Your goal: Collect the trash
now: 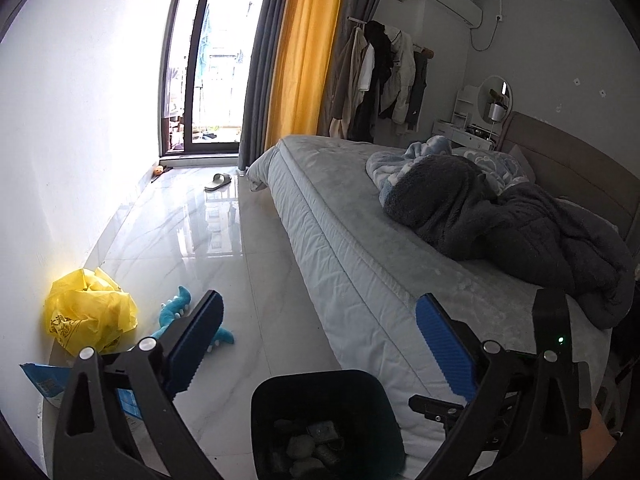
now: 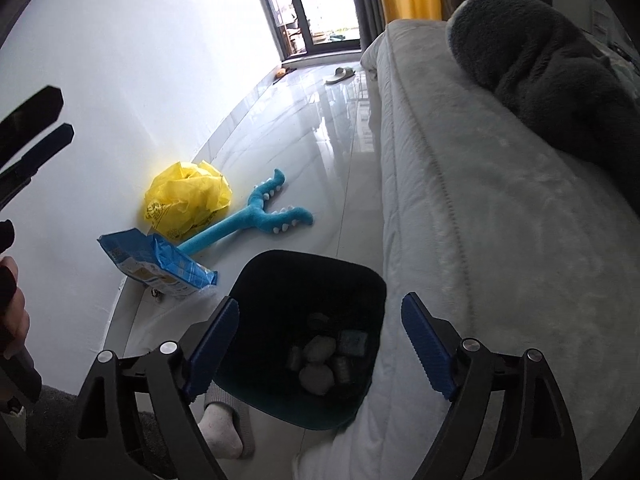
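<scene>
A bedroom floor of glossy pale tile, seen from two hand-held grippers, read from left to right.

Far to the left of the right gripper [image 2: 320,344], against the white wall [image 2: 132,80], lies a crumpled yellow plastic bag [image 2: 186,200]. Just in front of it, nearer the gripper, sits a blue snack packet [image 2: 160,264], tilted with one end lifted. A teal forked plush toy [image 2: 256,216] stretches from the packet out across the tiles, touching the yellow bag along its handle.

Directly beneath and between the right gripper's blue fingers [image 2: 212,344] stands a dark trash bin [image 2: 352,280], hard against the side of the bed [image 2: 460,220]. Inside it lie several crumpled grey wads [image 2: 318,376] and a small dark packet. The jaws stand apart with nothing between the pads; nothing is grasped.

The left gripper [image 1: 320,344] also hangs over the same bin, jaws spread wide and released, holding nothing. To its left are the yellow bag and the plush toy; to its right runs the quilted mattress edge.

On the bed, to the right of both grippers, a dark grey fleece blanket [image 1: 500,216] lies heaped. A socked foot in a slipper [image 2: 224,424] stands just left of the bin.
</scene>
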`<state>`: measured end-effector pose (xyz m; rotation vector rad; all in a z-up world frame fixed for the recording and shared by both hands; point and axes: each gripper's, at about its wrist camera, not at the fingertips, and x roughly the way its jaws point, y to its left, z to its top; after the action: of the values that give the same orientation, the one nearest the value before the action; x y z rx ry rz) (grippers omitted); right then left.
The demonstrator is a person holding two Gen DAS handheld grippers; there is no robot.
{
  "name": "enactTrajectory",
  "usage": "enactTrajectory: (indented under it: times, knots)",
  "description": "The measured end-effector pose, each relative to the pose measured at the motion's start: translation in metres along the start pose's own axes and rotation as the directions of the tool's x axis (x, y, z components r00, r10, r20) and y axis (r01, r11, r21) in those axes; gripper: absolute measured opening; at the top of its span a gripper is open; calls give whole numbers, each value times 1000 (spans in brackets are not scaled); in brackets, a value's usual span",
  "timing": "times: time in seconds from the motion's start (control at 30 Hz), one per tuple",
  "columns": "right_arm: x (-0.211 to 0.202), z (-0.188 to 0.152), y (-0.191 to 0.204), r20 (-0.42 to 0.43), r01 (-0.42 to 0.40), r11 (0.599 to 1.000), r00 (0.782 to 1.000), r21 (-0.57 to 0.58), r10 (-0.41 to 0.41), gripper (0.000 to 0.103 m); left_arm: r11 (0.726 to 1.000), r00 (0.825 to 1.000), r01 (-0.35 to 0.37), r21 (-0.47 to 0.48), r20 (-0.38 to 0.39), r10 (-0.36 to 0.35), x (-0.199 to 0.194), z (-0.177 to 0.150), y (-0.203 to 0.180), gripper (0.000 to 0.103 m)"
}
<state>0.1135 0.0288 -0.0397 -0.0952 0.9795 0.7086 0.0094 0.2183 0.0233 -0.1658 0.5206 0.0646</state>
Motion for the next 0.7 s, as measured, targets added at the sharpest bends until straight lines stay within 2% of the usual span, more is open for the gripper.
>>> enactTrajectory:
  times: [0.2, 0.33, 0.5, 0.7]
  knots:
    - [-52, -15, -27, 114, 48, 998, 992, 44, -53, 98, 996, 1000, -1, 92, 21, -1, -11, -10, -39, 99]
    - [-88, -29, -45, 185, 74, 994, 979, 80, -87, 100, 992, 999, -37, 122, 2, 37, -9, -24, -62, 100]
    - [-138, -45, -66, 285, 187, 979, 937, 78, -202, 100, 989, 998, -54, 140, -2, 55, -14, -41, -77, 100]
    - [-185, -67, -99, 355, 226, 960, 895, 166, -272, 100, 987, 999, -40, 156, 29, 36, -26, -45, -97, 100]
